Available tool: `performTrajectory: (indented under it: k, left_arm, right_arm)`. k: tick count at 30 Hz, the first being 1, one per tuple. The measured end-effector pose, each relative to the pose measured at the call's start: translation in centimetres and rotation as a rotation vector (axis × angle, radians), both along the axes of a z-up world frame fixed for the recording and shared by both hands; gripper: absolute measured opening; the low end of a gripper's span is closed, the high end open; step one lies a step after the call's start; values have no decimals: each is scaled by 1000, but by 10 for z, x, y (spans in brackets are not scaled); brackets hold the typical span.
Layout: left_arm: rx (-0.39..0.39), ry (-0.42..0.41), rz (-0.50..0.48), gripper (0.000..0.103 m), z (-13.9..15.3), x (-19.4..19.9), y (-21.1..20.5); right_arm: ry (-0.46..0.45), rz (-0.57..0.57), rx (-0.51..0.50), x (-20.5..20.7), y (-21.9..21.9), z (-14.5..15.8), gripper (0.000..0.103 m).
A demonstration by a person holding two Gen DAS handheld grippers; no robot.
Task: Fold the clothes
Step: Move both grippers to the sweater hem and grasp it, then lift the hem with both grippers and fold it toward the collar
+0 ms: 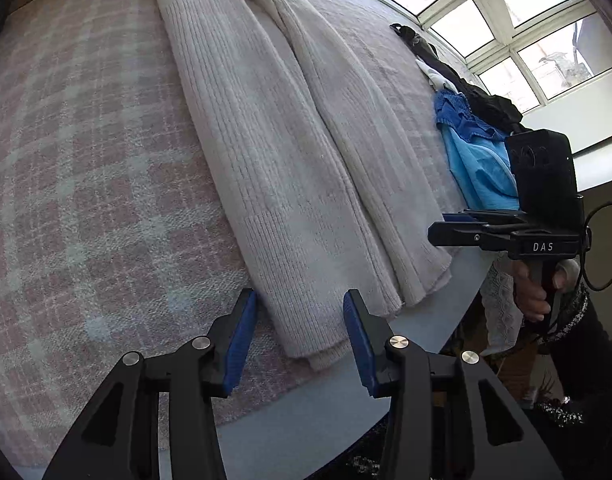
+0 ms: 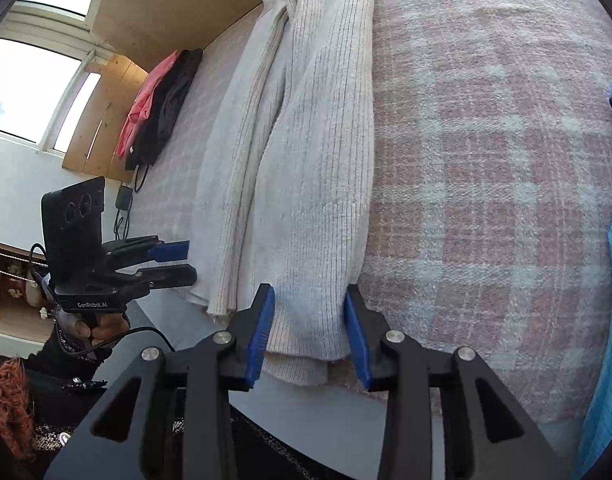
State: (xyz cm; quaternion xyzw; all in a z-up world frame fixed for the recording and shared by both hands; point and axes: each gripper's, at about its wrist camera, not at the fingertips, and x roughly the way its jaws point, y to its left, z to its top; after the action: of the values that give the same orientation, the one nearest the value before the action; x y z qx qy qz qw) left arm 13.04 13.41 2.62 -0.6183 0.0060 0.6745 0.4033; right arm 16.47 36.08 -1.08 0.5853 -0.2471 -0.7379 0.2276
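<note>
I judge the cream sweater (image 1: pixel 289 184) soft and floppy, best pinched at its hem; both grippers (image 1: pixel 299 336) (image 2: pixel 310 332) gape empty

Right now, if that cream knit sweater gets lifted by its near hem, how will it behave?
The cream knit sweater will probably droop and unfold: it lies in soft, loosely folded layers. Its thick ribbing suggests some weight. The open right gripper straddles the hem, and the textured knit should resist slipping.

Right gripper (image 2: pixel 309 332) fingers (image 2: pixel 261 332) apart, straddling cream sweater (image 2: pixel 306 184) hem.
</note>
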Motion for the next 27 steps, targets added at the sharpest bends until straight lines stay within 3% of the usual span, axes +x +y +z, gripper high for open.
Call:
performTrajectory:
  k: [2,4,5,8,12,15,19,23,27]
  left_arm:
    - [7,6,-11,40,1,1,8]
    - [24,5,1,17,0,0,12]
    - [44,-13,13,13,0,-2,11]
    - [118,-32,38,12,16,-7,5]
    - [228,26,61,12,69,-30,-5]
    - [297,108,78,12,117,-64,-11]
    - [357,206,117,12,164,-127,-9]
    - [347,250,167,12,176,-191,-7]
    - [351,191,217,12,155,-243,-1]
  right_arm:
    - [8,14,13,1,-4,1,39]
    - [15,34,37,-1,-13,2,24]
    - [24,30,24,-4,-13,8,17]
    - [62,-7,-63,-17,-6,33,15]
    - [113,-56,-180,-33,4,67,15]
    - [175,-86,-245,-59,13,104,15]
    - [283,-106,-239,-120,24,159,15]
    - [322,-152,-231,-180,47,186,15]
    - [282,-211,-229,-233,55,164,14]
